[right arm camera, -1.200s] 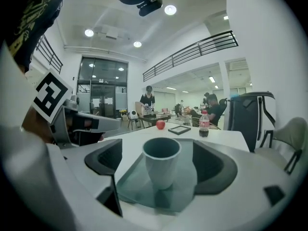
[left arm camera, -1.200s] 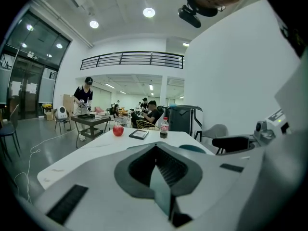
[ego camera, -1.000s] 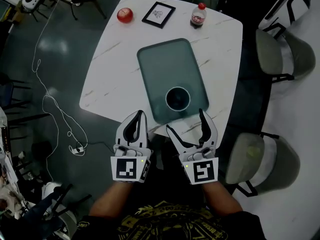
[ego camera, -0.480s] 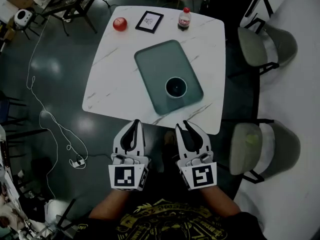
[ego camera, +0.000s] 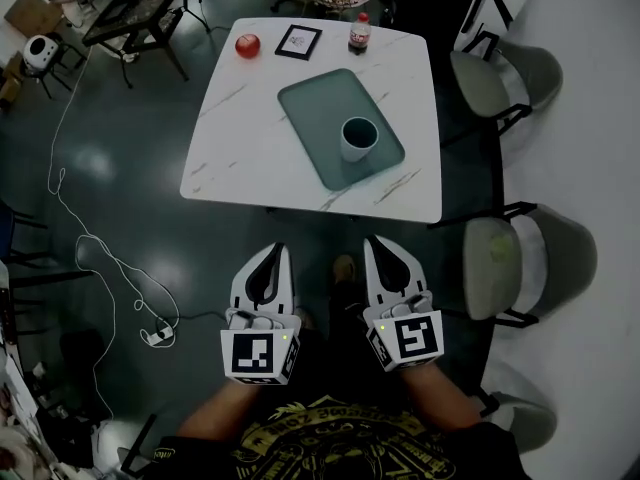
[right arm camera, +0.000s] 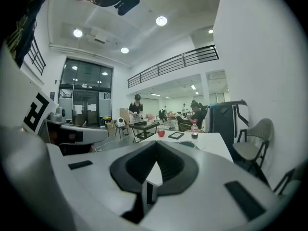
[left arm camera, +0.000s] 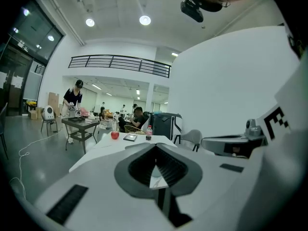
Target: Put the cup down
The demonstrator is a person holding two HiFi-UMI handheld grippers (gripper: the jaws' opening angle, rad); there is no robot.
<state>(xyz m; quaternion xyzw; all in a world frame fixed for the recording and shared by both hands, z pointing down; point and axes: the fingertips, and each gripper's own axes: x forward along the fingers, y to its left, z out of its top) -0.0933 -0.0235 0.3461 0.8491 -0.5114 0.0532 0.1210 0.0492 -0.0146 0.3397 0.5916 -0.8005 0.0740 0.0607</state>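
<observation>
A grey cup stands upright on the grey-green tray on the white marble table, with no gripper near it. Both grippers hang over the dark floor, well short of the table's near edge. My left gripper has its jaws together and nothing between them. My right gripper is likewise shut and empty. The left gripper view shows the shut left gripper pointing at the distant table. The right gripper view shows the shut right gripper doing the same.
A red apple, a framed picture and a cola bottle line the table's far edge. Grey chairs stand to the right. A white cable trails over the floor at left. A dark side table stands far left.
The person has stepped back, so the table and cup lie farther away. The right gripper's jaws have closed from wide open. Both grippers moved off the table edge to above the floor.
</observation>
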